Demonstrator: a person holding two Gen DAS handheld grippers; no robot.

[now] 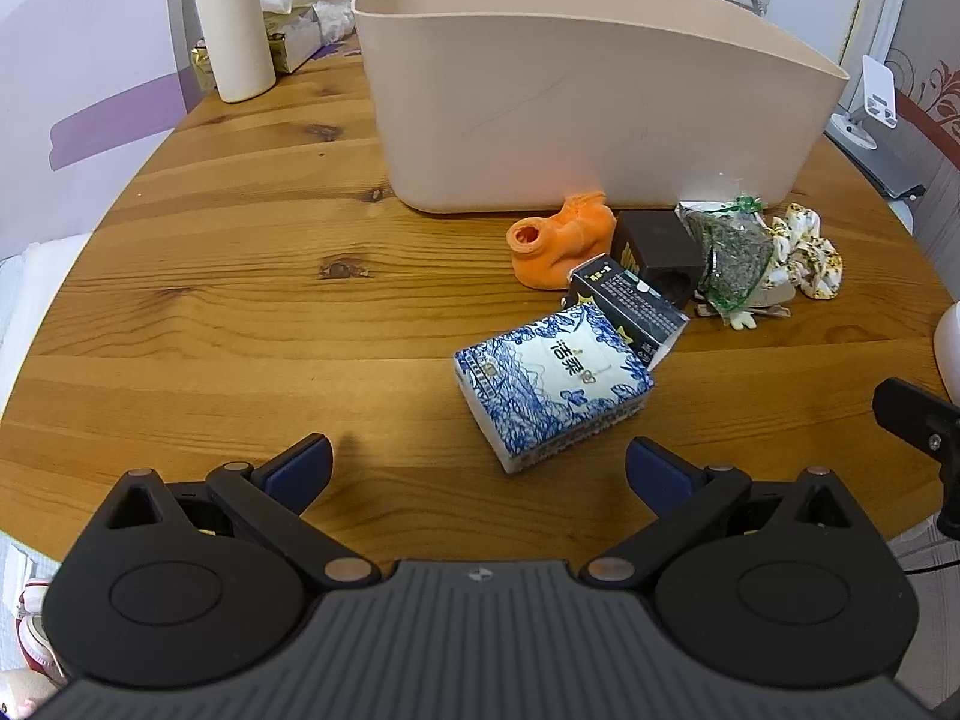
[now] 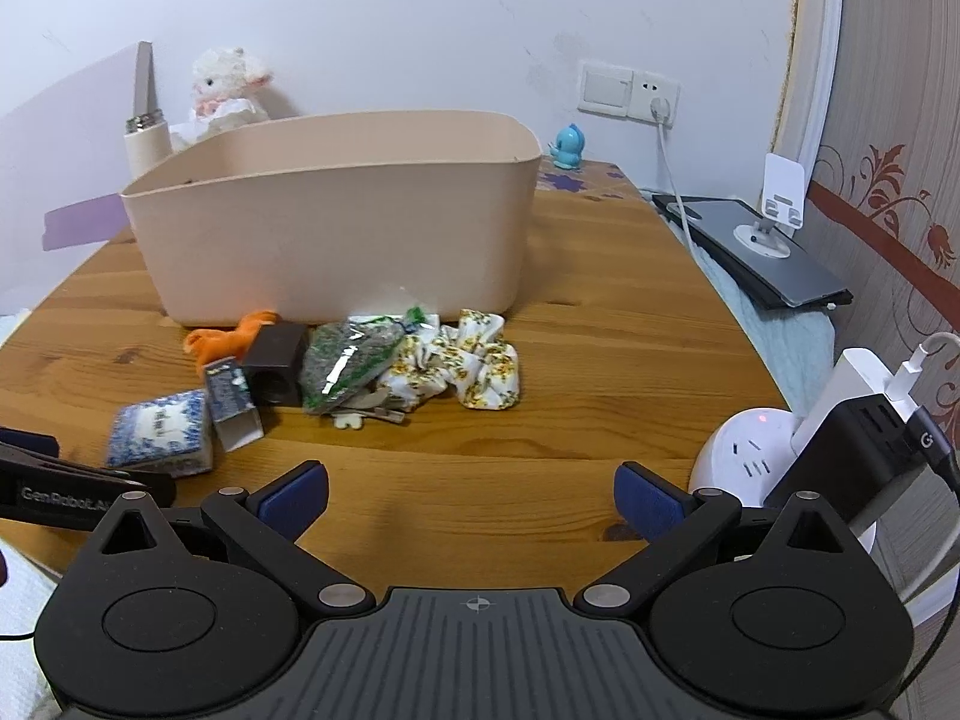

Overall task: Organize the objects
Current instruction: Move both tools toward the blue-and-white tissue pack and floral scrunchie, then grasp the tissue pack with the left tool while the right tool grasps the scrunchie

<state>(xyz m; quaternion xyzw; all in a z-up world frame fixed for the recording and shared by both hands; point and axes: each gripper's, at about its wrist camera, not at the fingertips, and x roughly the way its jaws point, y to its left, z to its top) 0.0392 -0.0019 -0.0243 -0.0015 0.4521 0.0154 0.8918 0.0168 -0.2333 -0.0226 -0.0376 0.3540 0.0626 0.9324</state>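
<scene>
Wooden table (image 1: 210, 300); tissue pack (image 1: 552, 387) just beyond spread left gripper (image 1: 479, 468).

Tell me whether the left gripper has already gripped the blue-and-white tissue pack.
No, the left gripper is open, and the tissue pack lies on the table just beyond its fingertips.

the right hand-held gripper (image 2: 471, 495) hangs spread wide over the wooden worktop (image 2: 600, 372), holding nothing. ahead, a beige bin (image 2: 336, 240) stands behind a huddle: blue tissue pack (image 2: 162, 429), dark box (image 2: 276, 369), green packet (image 2: 348, 366), floral cloth (image 2: 468, 372).
</scene>
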